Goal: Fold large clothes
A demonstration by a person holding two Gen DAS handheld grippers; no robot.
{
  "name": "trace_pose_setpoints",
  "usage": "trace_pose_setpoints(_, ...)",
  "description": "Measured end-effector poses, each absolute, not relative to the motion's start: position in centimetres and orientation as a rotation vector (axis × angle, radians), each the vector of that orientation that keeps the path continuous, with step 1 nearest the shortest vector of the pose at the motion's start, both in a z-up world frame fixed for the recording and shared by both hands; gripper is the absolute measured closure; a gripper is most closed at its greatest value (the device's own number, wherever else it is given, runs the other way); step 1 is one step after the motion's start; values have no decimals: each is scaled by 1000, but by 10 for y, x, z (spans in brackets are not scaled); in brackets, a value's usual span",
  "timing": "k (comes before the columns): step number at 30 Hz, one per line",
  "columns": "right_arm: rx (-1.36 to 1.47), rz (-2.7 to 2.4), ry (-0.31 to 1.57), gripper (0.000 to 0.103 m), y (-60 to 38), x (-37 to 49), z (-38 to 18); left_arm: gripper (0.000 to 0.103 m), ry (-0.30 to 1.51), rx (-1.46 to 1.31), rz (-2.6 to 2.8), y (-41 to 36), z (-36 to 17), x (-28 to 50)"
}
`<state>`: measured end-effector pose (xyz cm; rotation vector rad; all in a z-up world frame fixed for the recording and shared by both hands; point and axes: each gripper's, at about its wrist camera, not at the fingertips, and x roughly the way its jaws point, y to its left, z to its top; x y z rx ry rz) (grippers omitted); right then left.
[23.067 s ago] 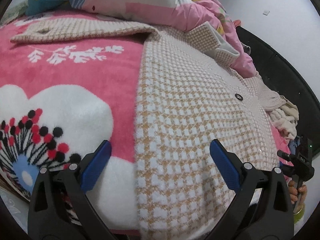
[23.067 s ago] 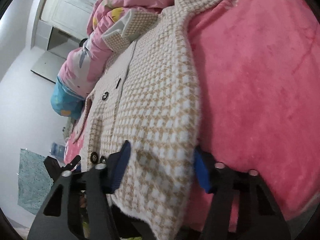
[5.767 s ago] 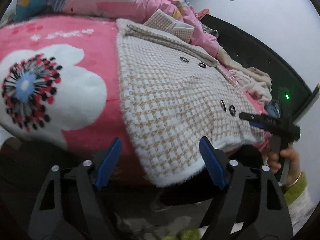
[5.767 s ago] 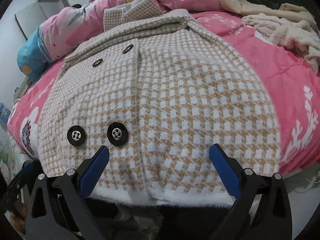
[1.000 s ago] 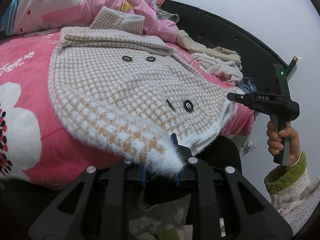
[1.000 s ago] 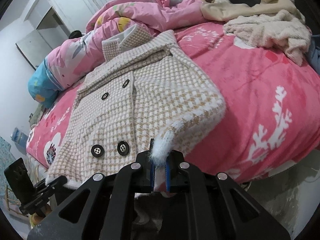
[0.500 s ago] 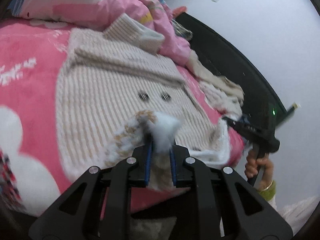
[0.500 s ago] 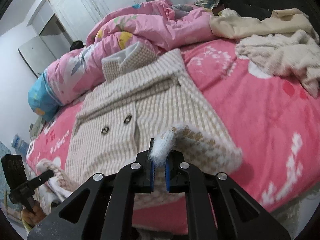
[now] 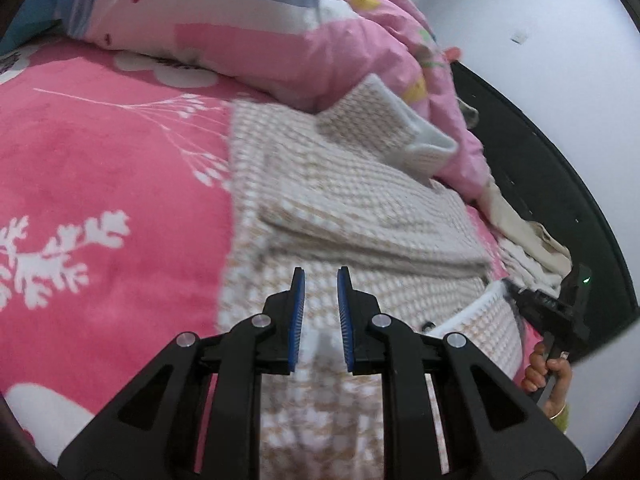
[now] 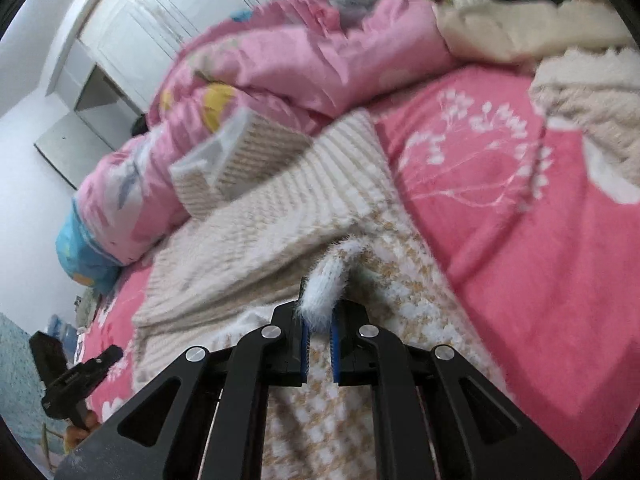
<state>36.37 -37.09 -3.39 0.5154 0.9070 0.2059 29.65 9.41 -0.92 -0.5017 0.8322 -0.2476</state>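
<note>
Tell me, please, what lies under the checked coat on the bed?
The checked coat lies on a pink flowered blanket, which shows on both sides of it. What the blanket covers, and the blanket directly beneath the coat, cannot be seen.

bed: covered by a pink floral blanket [image 9: 100, 168] | bedding: a pink patterned duvet [image 10: 280, 64] is bunched at the far side | headboard: a black one [image 9: 560, 184] is seen against a plain white wall [image 9: 540, 20] | storage: white wardrobe doors [image 10: 160, 20] are seen beyond the duvet | light: even, indoor
</note>
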Motion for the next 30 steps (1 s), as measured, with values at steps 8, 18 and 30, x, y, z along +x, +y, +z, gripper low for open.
trace_pose_setpoints(8,565,246,926,40,-385,348,-20,66,752,-410,-276,89,33,222)
trace_pose_setpoints(18,732,313,893,28,-419,227,-7,34,908,-500,-440,48,-13,139)
trace_pose_setpoints(30,1032,225,879,41,-443,245,-79,34,798,-901,-344,90,-72,165)
